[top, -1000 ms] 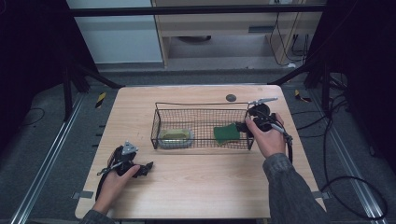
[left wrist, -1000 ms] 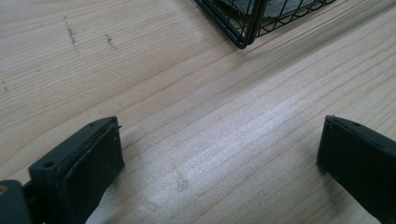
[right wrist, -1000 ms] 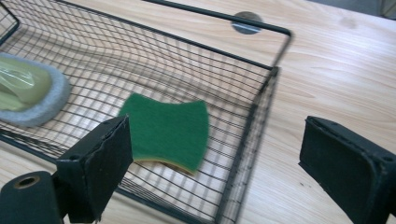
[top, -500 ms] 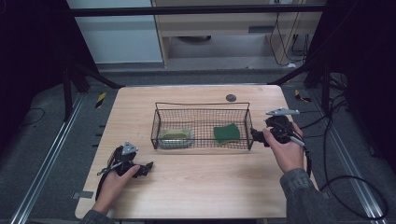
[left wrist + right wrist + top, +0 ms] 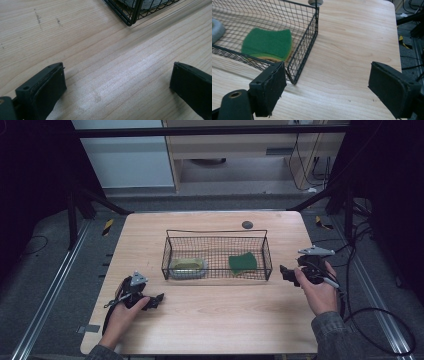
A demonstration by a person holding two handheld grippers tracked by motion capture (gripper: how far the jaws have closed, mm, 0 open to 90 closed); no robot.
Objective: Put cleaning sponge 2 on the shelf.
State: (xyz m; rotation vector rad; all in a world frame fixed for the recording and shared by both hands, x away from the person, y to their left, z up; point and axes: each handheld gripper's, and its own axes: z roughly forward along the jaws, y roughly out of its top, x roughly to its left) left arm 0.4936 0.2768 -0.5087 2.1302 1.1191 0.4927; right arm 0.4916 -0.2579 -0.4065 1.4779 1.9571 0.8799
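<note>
A black wire basket [image 5: 215,232] stands mid-table. In it lie a green sponge [image 5: 243,263] at the right and a grey, yellow-topped pad [image 5: 188,267] at the left. My right gripper [image 5: 285,272] hovers just off the basket's right end, pointing at it. In the right gripper view the basket corner [image 5: 295,80] and the green sponge [image 5: 268,43] lie ahead of the right gripper [image 5: 327,65]. Its jaws have just been closing a little and stand open on nothing. My left gripper [image 5: 157,299] rests at the front left. The left gripper [image 5: 116,67] is open over bare wood.
A small dark round disc [image 5: 247,224] sits on the wooden table [image 5: 220,320] behind the basket. The right gripper's cable [image 5: 372,320] loops off the table's right edge. The basket's near corner [image 5: 130,22] lies ahead of the left jaws.
My right hand has drawn away from the basket's right end, moving right and toward the table's front. The left hand has stayed where it was.
</note>
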